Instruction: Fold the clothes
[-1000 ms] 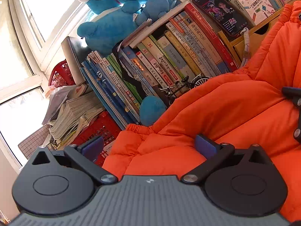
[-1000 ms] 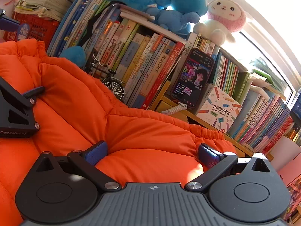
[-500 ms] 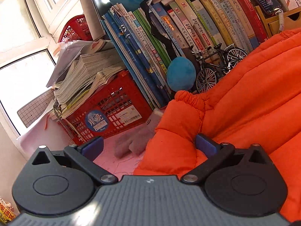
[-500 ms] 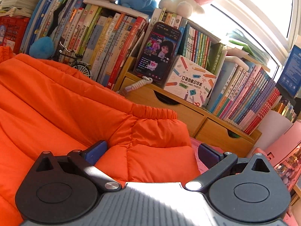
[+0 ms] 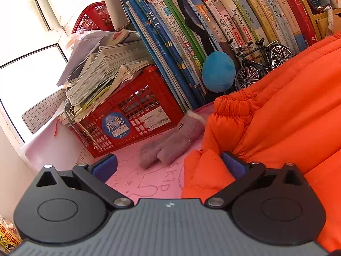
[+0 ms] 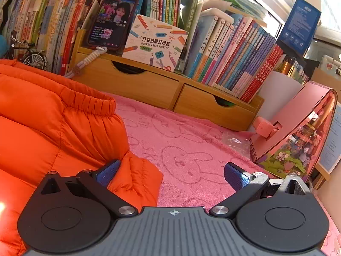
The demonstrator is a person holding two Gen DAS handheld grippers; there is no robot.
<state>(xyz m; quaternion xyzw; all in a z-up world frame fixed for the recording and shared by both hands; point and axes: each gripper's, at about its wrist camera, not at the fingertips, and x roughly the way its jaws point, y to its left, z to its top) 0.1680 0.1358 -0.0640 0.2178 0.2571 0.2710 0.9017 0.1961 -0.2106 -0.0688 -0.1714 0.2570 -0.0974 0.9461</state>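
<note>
Both sets of jaws spread wide, nothing pinched. Left gripper (image 5: 168,166): right pad touches an orange jacket (image 5: 287,115) corner that sits in the gap, left pad is over bare pink cloth (image 5: 140,183). Right gripper (image 6: 172,171): mirror image, left pad against a jacket corner (image 6: 138,177), right pad over the cloth. Change vs a second ago: both cameras were filled with orange and pitched up at the books; now both are down low at the jacket's outer edges and the cloth shows between the fingers. So the grippers have gone outward and down, one to each side of the garment. Jacket lies puffy across the middle of the table, elastic cuffs visible on both sides (image 5: 232,104), rest of it running between the two grippers. Outward on the left: a grey-pink glove (image 5: 172,143) just beside the jacket edge, then a red crate (image 5: 132,115) under stacked magazines, books behind. On the right: wooden drawers (image 6: 149,85), phone (image 6: 113,19), pink stand (image 6: 298,115). My read: lined up to grab both corners for a fold, grab not yet made. Risk: slippery padded fabric, thick corner; left side could snag the glove.
</note>
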